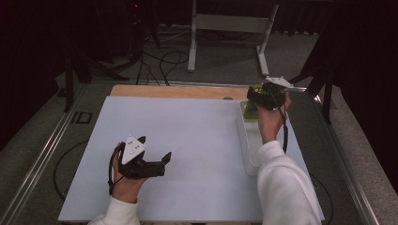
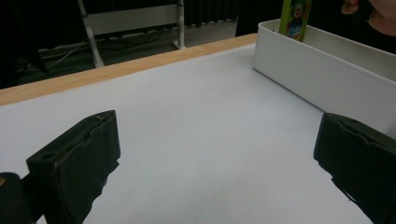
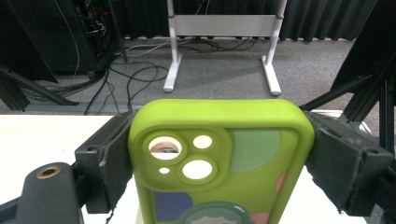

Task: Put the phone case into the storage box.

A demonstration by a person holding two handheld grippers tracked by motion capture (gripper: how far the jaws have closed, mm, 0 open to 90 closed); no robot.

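Note:
A green phone case (image 3: 219, 163) with camera cut-outs and a cartoon print stands upright between the jaws of my right gripper (image 3: 218, 140), which is shut on its two sides. From above, the right gripper (image 1: 257, 96) holds the case (image 1: 251, 110) over the far end of a long white tray (image 1: 245, 140). My left gripper (image 1: 156, 147) rests low over the white mat (image 1: 192, 131) at the near left, open, with nothing between its jaws. In the left gripper view the gripper (image 2: 215, 154) faces the tray wall (image 2: 317, 74), and the case (image 2: 295, 18) rises above it.
The white mat covers a wooden tabletop whose far edge (image 1: 178, 91) shows bare. Beyond the table, a grey metal stand (image 1: 230, 23) and loose cables (image 1: 162, 63) lie on the carpet. Metal rails (image 1: 42, 154) run along both sides.

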